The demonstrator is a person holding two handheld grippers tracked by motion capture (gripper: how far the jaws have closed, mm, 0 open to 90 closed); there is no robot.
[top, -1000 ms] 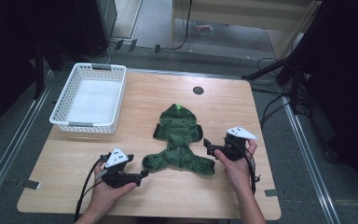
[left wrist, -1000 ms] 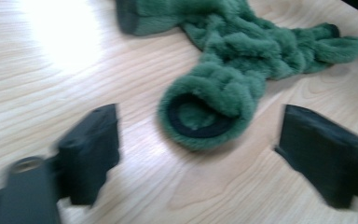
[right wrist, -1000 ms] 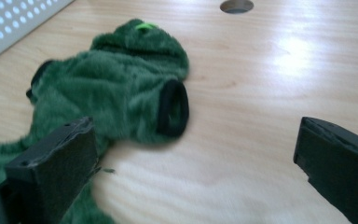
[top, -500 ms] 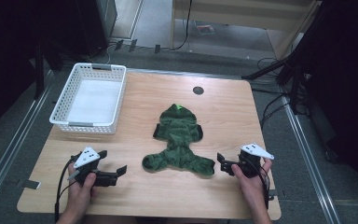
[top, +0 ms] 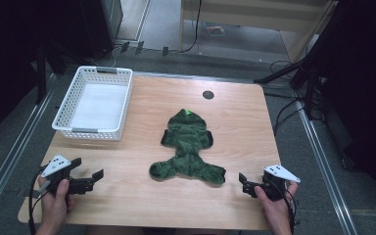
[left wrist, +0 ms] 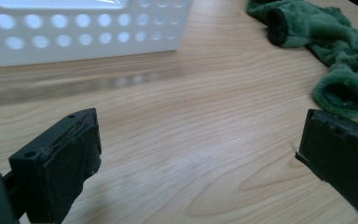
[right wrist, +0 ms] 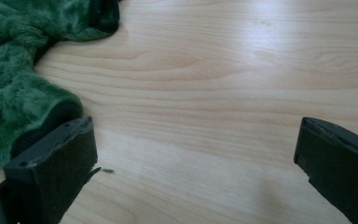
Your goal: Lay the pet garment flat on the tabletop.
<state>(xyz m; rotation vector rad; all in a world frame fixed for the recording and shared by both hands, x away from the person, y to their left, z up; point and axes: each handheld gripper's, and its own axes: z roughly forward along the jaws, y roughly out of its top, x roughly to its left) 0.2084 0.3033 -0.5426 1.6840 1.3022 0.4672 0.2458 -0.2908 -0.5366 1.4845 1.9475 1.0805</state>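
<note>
High view first: at the near edge of the wooden table [top: 127, 205], a person's left hand [top: 55, 205] holds the left gripper [top: 88, 175] near the front-left corner, its jaws spread apart and holding nothing. At the front-right corner the right hand [top: 276, 210] holds the right gripper [top: 244, 185], jaws likewise parted and empty. Between them and a little farther in, a green fleece garment [top: 188, 147] lies flat on the table, its hood toward the far edge and its two leg openings toward the person, apart from both grippers. Farther back on the left stands a white perforated basket [top: 62, 116], upright. Near the far edge sits a small dark round spot [top: 207, 94] in the tabletop.

Left gripper view shows its two black jaws wide apart over bare wood, the green garment [left wrist: 340, 51] at upper right and the basket wall [left wrist: 84, 32] across the top left. Right gripper view shows its jaws apart too, with the garment [right wrist: 23, 70] just beside the left-hand jaw.
</note>
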